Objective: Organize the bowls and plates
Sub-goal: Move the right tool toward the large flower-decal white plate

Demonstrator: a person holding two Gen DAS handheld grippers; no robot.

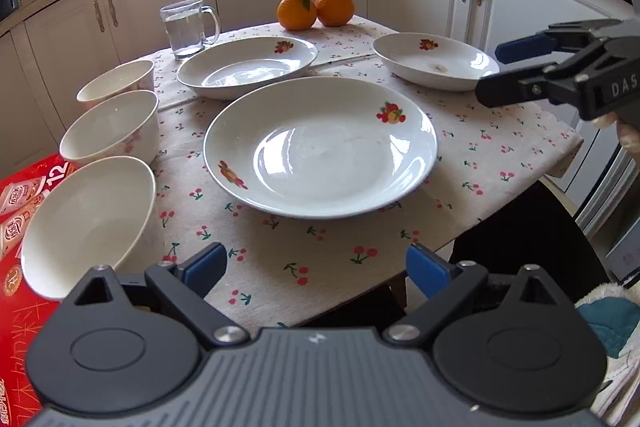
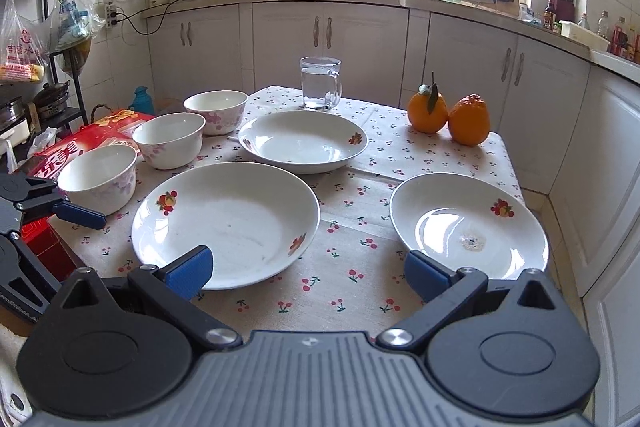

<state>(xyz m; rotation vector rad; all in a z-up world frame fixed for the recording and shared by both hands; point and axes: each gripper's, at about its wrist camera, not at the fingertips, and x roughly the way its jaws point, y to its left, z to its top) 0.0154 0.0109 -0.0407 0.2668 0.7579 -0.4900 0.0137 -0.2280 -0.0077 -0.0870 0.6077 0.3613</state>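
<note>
Three white plates with fruit prints lie on the cherry-print tablecloth: a large near plate (image 1: 320,147) (image 2: 226,223), a far plate (image 1: 247,66) (image 2: 303,141) and a right plate (image 1: 436,61) (image 2: 469,225). Three white bowls stand in a row on the left: near (image 1: 88,223) (image 2: 98,177), middle (image 1: 110,127) (image 2: 169,139), far (image 1: 116,83) (image 2: 215,111). My left gripper (image 1: 316,269) is open and empty, over the table's front edge. My right gripper (image 2: 308,271) is open and empty, between the near and right plates; it also shows in the left wrist view (image 1: 490,73).
A glass mug of water (image 1: 188,27) (image 2: 321,83) and two oranges (image 1: 316,7) (image 2: 448,117) stand at the table's far side. A red carton (image 1: 16,267) (image 2: 80,147) lies left of the bowls. Kitchen cabinets surround the table.
</note>
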